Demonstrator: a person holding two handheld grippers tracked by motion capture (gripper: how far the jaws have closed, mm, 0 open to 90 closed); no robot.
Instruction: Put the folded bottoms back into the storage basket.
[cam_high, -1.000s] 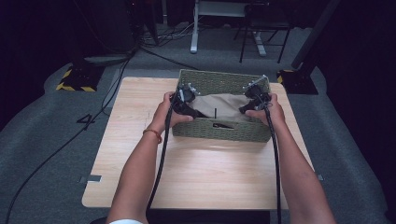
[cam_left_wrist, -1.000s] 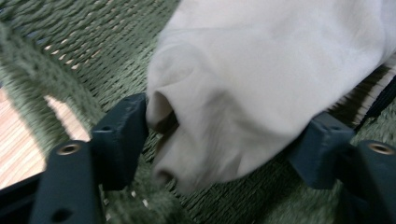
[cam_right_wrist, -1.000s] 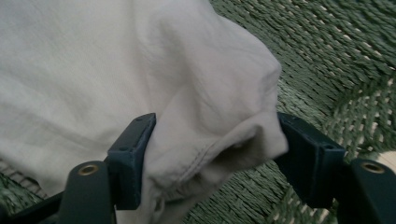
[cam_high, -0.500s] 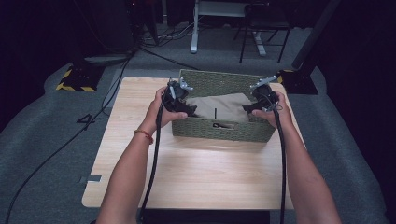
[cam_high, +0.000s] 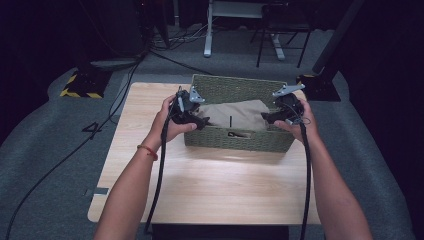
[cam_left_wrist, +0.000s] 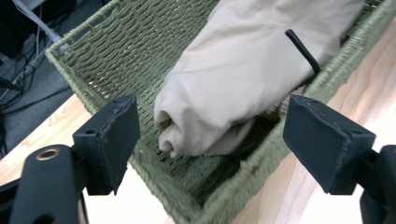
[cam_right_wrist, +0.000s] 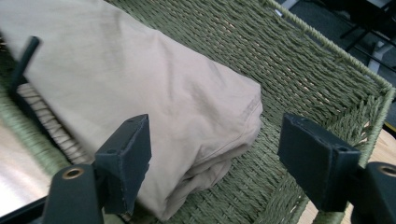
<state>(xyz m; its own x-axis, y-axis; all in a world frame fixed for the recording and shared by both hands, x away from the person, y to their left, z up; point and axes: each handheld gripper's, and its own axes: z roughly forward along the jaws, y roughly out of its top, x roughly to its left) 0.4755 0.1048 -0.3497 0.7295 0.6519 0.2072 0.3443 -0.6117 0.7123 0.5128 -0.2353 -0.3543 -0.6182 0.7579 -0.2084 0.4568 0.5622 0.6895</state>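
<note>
Table (cam_high: 150, 165): I read a light wood top, with the basket standing toward its far edge.
Basket (cam_high: 235, 90): I see a green woven rectangular bin, upright, with a handle slot in its near wall.
Cloth (cam_high: 235, 114): I see a folded beige garment lying inside the basket, spanning most of the floor; in the left gripper view (cam_left_wrist: 243, 79) its rolled end sits just inside the near corner.
Black rod (cam_left_wrist: 302, 49): I see a thin dark piece standing against the cloth near the front wall; I cannot tell what it is.
Left gripper (cam_high: 202, 121): I have the jaws wide apart, having just been opening, nothing between the pads; it hovers at the left end of the cloth.
Right gripper (cam_high: 265, 118): I have the jaws likewise wide, just opened, empty, over the right end (cam_right_wrist: 215, 154).
Step in hand: I judge the cloth placed and both grips let go.
Next move: I judge it calls for lifting both grippers clear without snagging fabric or weave.
Writing: I read a digit "4" (cam_high: 93, 129) on the grey floor left of the table; no brand legible.
</note>
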